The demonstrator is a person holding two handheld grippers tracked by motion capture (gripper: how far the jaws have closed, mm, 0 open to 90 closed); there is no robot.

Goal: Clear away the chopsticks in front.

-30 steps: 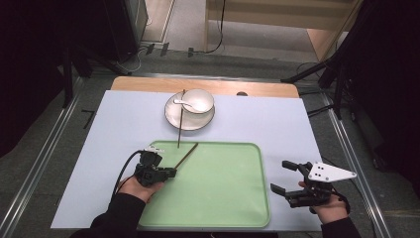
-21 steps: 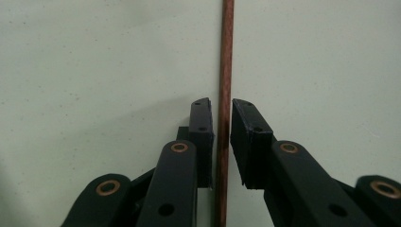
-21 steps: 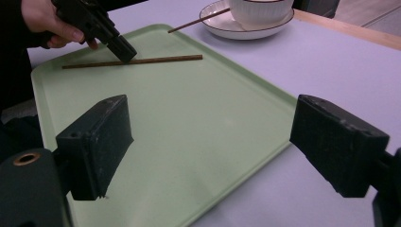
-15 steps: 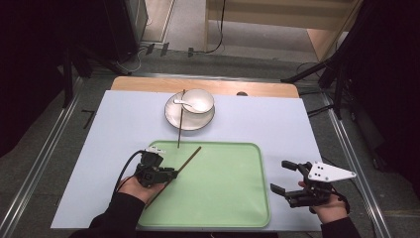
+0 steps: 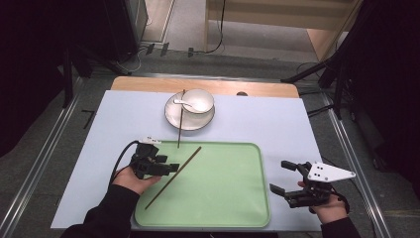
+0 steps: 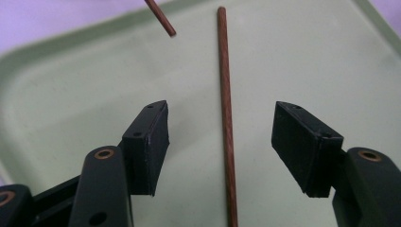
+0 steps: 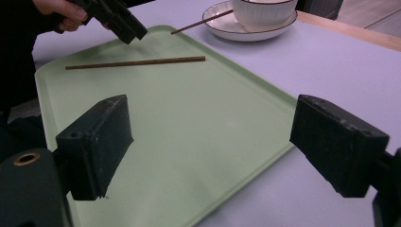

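Left gripper view: chopstick [image 6: 227,123] between parted jaws, near end cut off.

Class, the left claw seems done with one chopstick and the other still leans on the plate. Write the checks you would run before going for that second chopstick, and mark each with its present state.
1. First chopstick lies flat on the green tray: ok.
2. Left claw has let go: ok; its jaws have just been opening and stand apart, with the stick lying between them untouched.
3. Second chopstick within reach, one end on the plate, tip near the tray's far rim: ok.
4. Bowl with spoon close beside that stick: not ok, may be knocked.
5. Right claw open, clear of the tray: ok.
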